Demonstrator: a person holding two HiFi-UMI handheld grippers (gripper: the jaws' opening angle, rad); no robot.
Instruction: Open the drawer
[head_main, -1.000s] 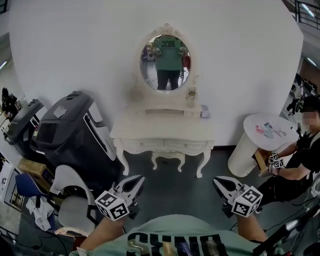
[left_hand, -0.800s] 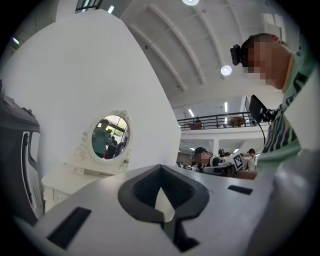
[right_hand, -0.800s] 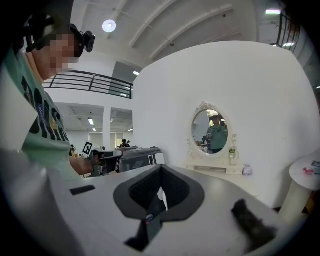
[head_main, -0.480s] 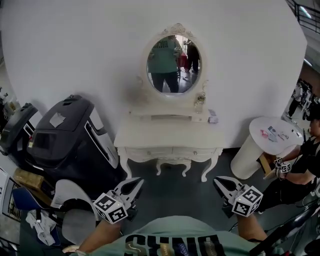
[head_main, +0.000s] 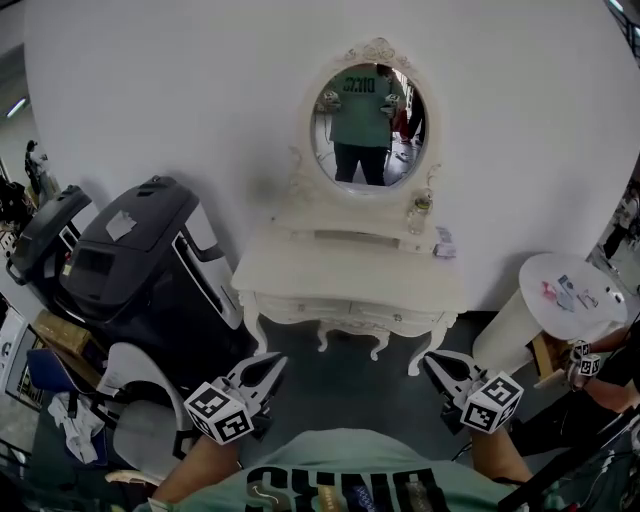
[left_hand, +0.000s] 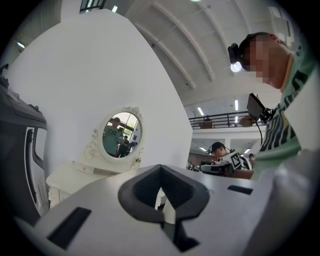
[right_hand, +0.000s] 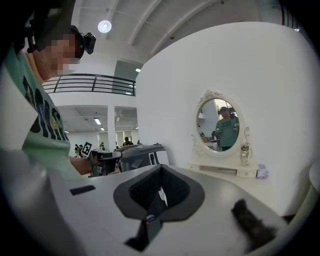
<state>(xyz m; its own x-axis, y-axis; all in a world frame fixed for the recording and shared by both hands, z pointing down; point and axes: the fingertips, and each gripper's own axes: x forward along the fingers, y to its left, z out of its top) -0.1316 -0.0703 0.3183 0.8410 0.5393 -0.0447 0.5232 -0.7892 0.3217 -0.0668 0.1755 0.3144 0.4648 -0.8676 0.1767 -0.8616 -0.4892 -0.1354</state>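
Note:
A white dressing table with an oval mirror stands against the wall ahead. Two shallow drawers sit side by side in its front, the left drawer and the right drawer, both pushed in. My left gripper hovers over the floor short of the table, jaws together and holding nothing. My right gripper hangs level with it on the right, also shut and empty. The left gripper view shows the table and mirror beyond the left gripper. Past the right gripper stands the mirror.
A big black machine stands left of the table, with a grey chair in front of it. A round white side table and a seated person are at the right. A small bottle and a box rest on the tabletop.
The dressing table has grown larger and shifted right in the head view as I came closer. Both grippers keep the same shut pose in front of me.

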